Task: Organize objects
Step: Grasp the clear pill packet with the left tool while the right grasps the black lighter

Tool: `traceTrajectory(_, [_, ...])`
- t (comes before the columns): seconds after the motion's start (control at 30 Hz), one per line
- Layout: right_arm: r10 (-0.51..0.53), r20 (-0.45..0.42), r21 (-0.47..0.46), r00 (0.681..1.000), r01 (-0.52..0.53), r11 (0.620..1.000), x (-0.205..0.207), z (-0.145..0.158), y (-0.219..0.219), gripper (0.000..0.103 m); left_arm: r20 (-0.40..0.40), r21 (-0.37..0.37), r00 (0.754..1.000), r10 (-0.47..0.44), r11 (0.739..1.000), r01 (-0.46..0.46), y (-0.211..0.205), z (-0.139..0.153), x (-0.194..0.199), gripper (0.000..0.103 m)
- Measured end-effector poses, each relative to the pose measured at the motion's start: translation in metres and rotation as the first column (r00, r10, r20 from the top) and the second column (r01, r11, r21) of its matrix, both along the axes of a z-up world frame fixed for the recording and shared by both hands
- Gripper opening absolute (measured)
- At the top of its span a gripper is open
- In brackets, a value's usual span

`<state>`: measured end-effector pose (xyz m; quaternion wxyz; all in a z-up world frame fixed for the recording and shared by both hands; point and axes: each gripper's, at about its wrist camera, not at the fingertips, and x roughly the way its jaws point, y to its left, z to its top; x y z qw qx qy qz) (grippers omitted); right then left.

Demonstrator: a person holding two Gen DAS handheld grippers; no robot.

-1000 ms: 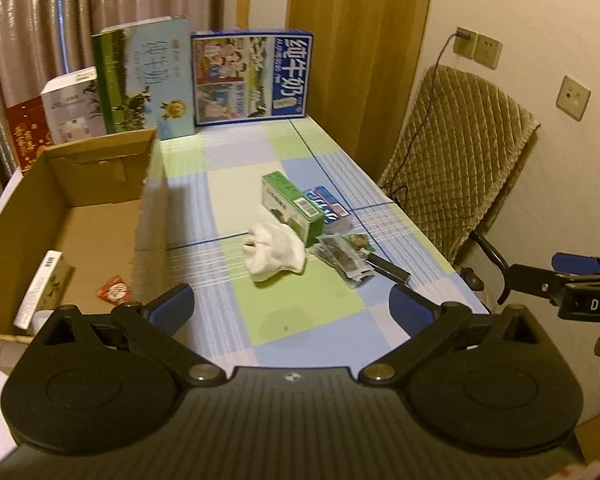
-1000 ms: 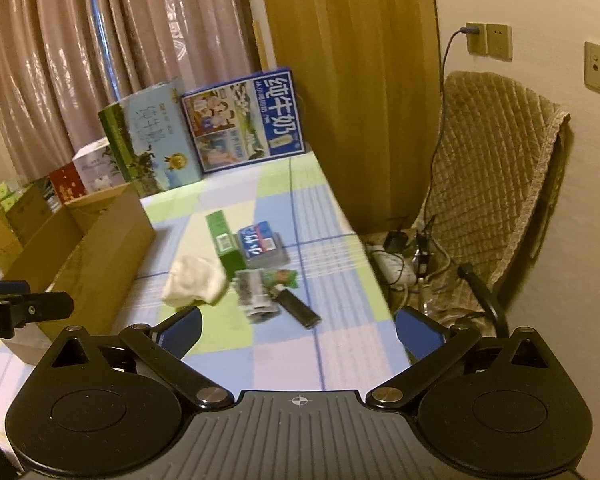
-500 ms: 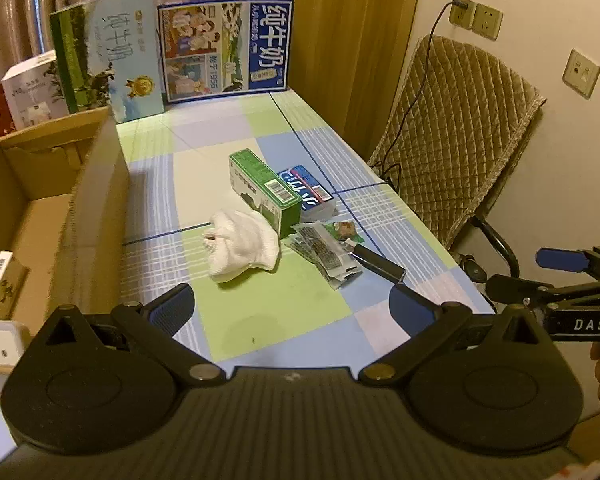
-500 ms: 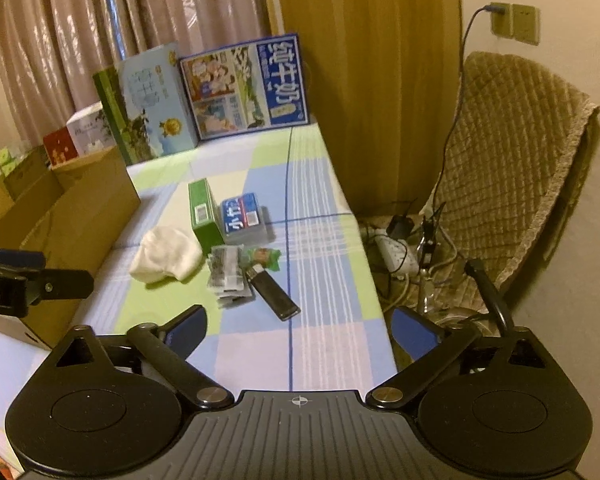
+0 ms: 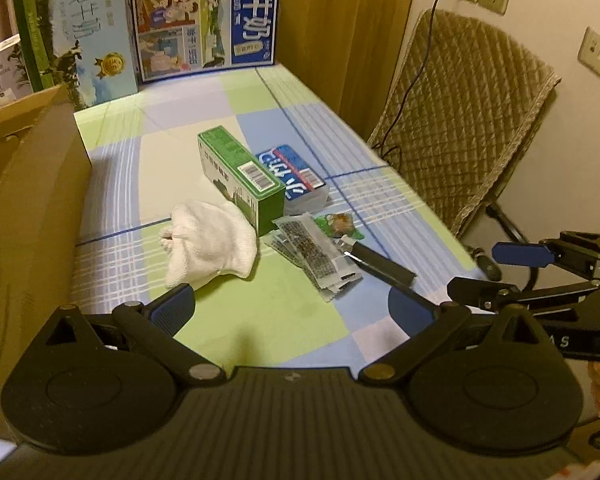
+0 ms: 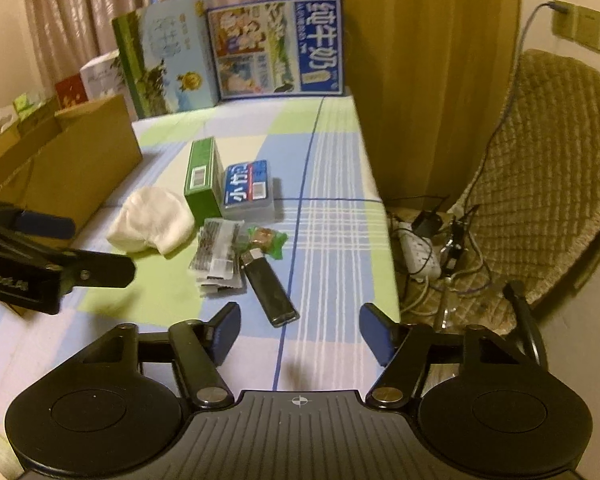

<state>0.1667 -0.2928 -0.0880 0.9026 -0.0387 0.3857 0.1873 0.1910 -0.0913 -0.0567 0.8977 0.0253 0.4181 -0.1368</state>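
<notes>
Both wrist views look forward and down over the table (image 5: 260, 332) from its near end; both share the green box (image 5: 240, 176) (image 6: 202, 176) cluster, mid-frame.

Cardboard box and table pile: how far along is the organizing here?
Done: cannot tell; the cardboard box shows no contents in these views. In hand: nothing; the left hand-held gripper and right hand-held gripper are both open. Left on the table: white cloth, green box, blue pack, sachets, black lighter.

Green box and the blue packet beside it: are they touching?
Touching. In the right wrist view the green box and blue packet sit side by side with no tablecloth showing between them.
</notes>
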Motion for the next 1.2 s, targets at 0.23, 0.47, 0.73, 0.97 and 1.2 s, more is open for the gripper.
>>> traceTrajectory(0.23, [0.076, -0.020, -0.061, 0.997, -0.077, 0.995, 0.025, -0.026, 0.015, 0.045, -0.016, 0.016, 1.000, 0.006, 1.000, -0.006, -0.004, -0.020, 0.016, 0.098])
traceTrajectory(0.47, [0.141, -0.040, -0.096, 0.989, -0.145, 0.985, 0.051, -0.047, 0.032, 0.031, -0.030, 0.007, 0.999, 0.016, 1.000, -0.015, 0.000, -0.033, 0.028, 0.094])
traceTrajectory(0.73, [0.143, -0.032, -0.088, 0.989, -0.145, 0.985, 0.055, -0.052, 0.032, 0.019, -0.037, -0.027, 0.999, 0.000, 1.000, -0.001, -0.011, -0.043, 0.044, 0.091])
traceTrajectory(0.97, [0.116, -0.039, -0.078, 0.993, -0.119, 0.990, 0.044, -0.050, 0.022, 0.019, -0.058, -0.046, 0.998, -0.016, 0.999, 0.014, -0.034, -0.057, 0.064, 0.078])
traceTrajectory(1.2, [0.092, -0.054, -0.065, 0.994, -0.095, 0.993, 0.035, -0.048, 0.016, 0.019, -0.069, 0.006, 0.996, -0.061, 0.998, 0.061, -0.041, -0.067, 0.075, 0.053])
